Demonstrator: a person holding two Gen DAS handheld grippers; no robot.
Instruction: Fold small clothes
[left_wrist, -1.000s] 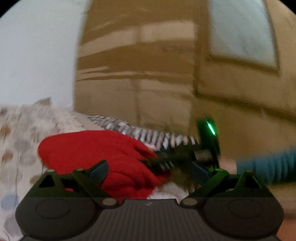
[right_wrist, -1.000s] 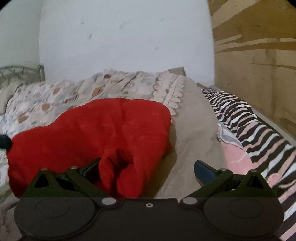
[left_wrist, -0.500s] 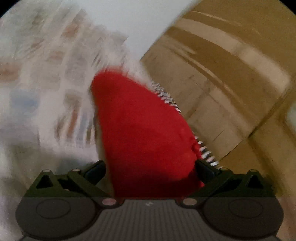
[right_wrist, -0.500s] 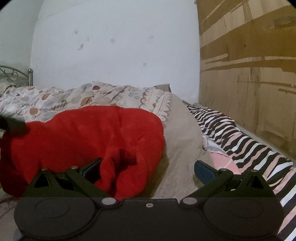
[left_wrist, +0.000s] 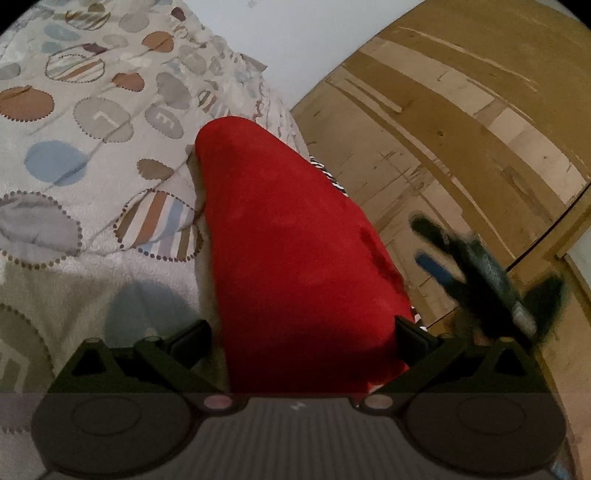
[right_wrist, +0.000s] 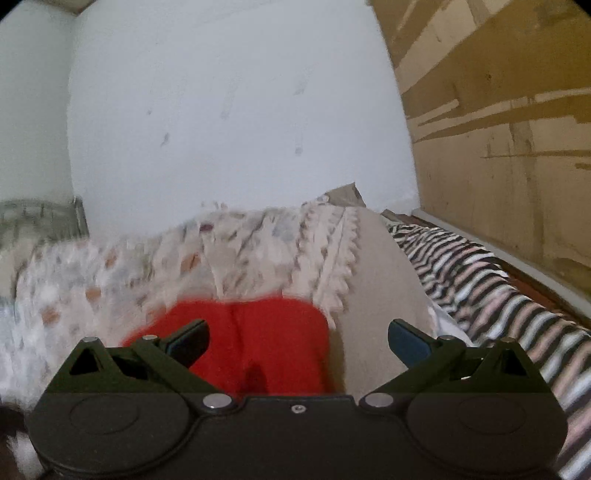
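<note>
One red fleece garment (left_wrist: 291, 236) is laid on the patterned bed quilt (left_wrist: 96, 155), long axis straight ahead between the wide-open, empty jaws of the left gripper (left_wrist: 301, 338); right gripper (right_wrist: 297, 341) likewise open, empty, nearby.

In the left wrist view the near end of the red garment (left_wrist: 295, 240) is hidden behind the left gripper (left_wrist: 303, 338) body; the right gripper (left_wrist: 476, 266) is a motion-smeared dark shape, its jaws unreadable; in the right wrist view the patterned quilt (right_wrist: 147, 266) is blurred; the striped cloth (right_wrist: 498, 288) runs off the frame.
</note>
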